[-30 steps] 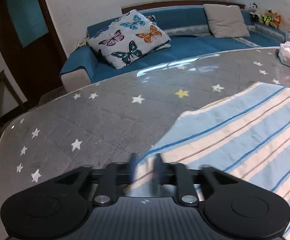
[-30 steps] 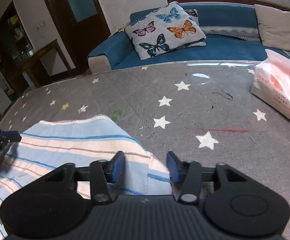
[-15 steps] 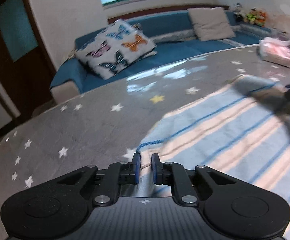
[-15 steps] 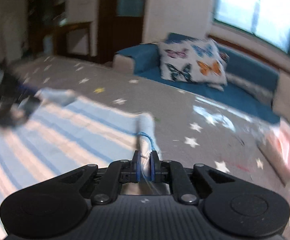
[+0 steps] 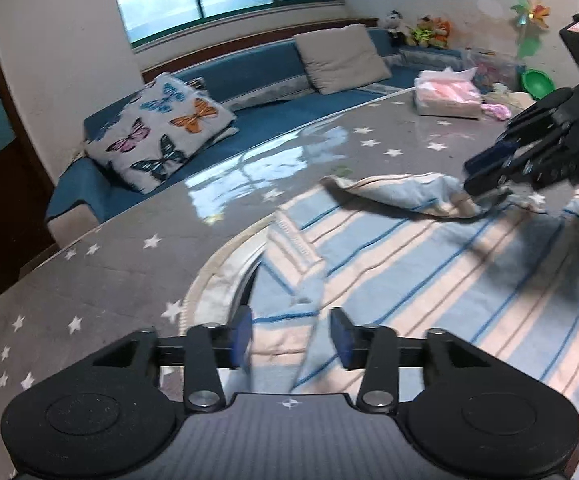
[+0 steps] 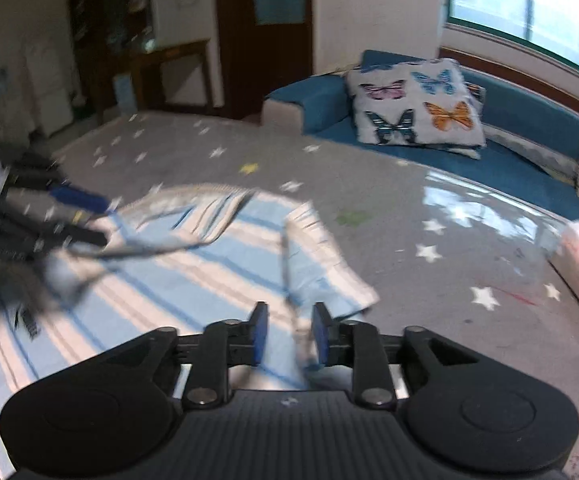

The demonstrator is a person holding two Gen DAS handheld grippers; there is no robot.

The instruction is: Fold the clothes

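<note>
Fingers (image 5: 241,334) of the left gripper (image 5: 291,338) stand apart, as do the right gripper (image 6: 287,338) fingers (image 6: 259,332); between each pair lies the striped garment (image 5: 429,280) on the starred worktop (image 5: 109,280).

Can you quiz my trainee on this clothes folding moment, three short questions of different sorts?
1. True or false: the left claw is clamped shut on the striped garment.
2. Multiple choice: what lies on the far right part of the star-print table cover, beyond the garment? A) a pink tissue pack B) a laptop C) a kettle
3. Fill in: the cushion on the blue sofa is printed with ____.

Key
1. False: its pads stand apart, with cloth lying between them.
2. A, the pink tissue pack.
3. Butterflies.

The right claw is also open over a fold of the garment.
</note>
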